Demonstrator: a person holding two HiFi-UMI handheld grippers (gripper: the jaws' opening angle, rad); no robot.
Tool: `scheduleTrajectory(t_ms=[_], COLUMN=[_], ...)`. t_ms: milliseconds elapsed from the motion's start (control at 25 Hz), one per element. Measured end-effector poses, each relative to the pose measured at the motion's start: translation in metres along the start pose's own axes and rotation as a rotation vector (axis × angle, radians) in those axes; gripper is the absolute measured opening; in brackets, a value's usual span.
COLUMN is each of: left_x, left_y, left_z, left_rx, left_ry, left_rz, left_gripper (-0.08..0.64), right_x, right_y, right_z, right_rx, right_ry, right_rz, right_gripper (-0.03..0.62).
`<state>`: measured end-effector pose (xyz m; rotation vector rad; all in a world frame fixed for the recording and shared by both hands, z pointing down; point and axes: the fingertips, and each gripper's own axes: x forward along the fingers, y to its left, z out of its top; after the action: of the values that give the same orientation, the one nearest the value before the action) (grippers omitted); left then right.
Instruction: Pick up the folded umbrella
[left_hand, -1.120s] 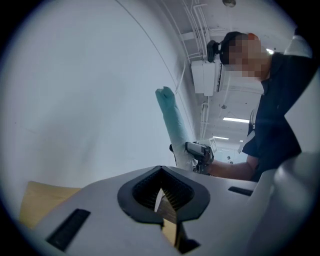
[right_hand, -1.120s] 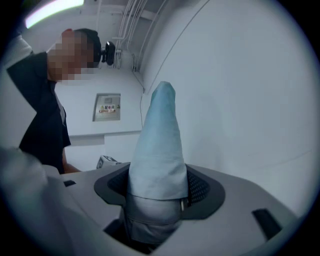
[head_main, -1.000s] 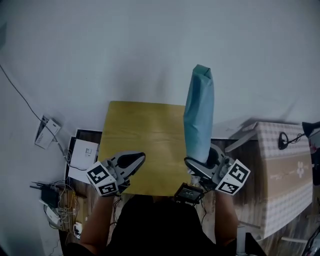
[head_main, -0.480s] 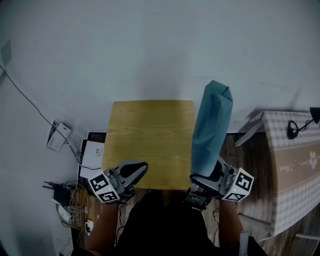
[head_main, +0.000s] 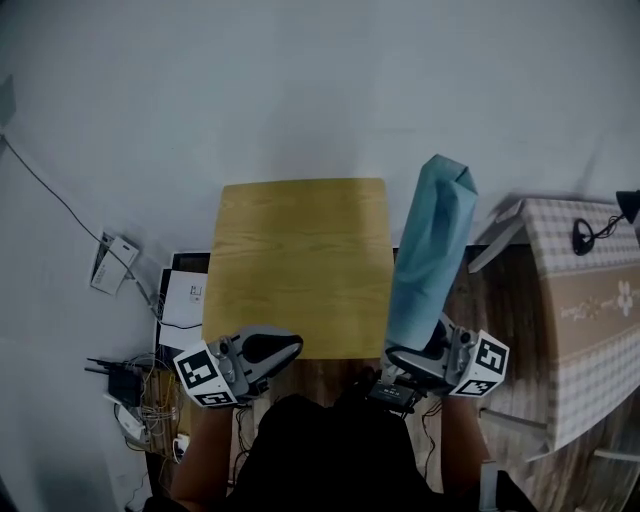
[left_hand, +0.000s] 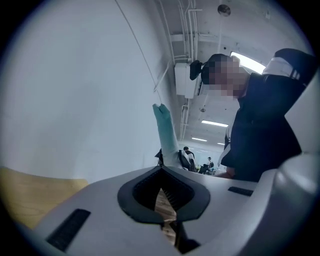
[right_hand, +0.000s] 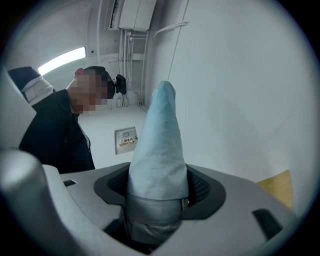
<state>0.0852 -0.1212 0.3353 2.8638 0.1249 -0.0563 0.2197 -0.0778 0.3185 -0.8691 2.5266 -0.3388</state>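
Note:
The folded umbrella (head_main: 432, 250) is a light blue sleeve with a grey band at its lower end. It stands nearly upright, off the right edge of the yellow table (head_main: 300, 260). My right gripper (head_main: 428, 356) is shut on its lower end. In the right gripper view the umbrella (right_hand: 157, 145) rises from between the jaws of the right gripper (right_hand: 157, 200), with the pads against the grey band. My left gripper (head_main: 278, 347) hangs just past the table's near edge, shut and empty. In the left gripper view the umbrella (left_hand: 166, 135) shows beyond the left gripper (left_hand: 162, 187).
A checked cloth-covered table (head_main: 590, 300) stands at the right. On the floor at the left lie a white box (head_main: 185, 300), a wall plug (head_main: 110, 262) and a tangle of cables (head_main: 130, 395). A white wall backs the yellow table.
Both grippers have drawn back toward the person, off the table's near edge. The umbrella went with the right gripper, from over the table's right edge to beside it.

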Motion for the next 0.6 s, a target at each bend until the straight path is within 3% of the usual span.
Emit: scheduleTrajectory(t_ms=[160,280,520,600], left_x=[-0.020,-0.045,-0.129,-0.155], left_y=[-0.020,-0.036,-0.068,-0.078], left_z=[0.007,0.006,-0.001,-0.006], left_rx=[0.007,0.020,0.128,0.116], left_ry=[-0.043,-0.029,0.071,0.061], left_rz=[-0.097,-0.113,-0.143,-0.155], left_gripper=[0.011,0.011,0.011,0.011], right_x=[0.025,0.044,0.100,0.116], right_y=[0.028,0.053,0.093,0.105], right_z=[-0.006,-0.013,-0.037,-0.045], right_rx=[-0.010,0.029,0.063,0.089], right_ry=[0.006,-0.034,-0.069,-0.073], right_rz=[0.002,-0.008,-0.022,-0.024], right_gripper=[0.290,0.290,0.290,0.290])
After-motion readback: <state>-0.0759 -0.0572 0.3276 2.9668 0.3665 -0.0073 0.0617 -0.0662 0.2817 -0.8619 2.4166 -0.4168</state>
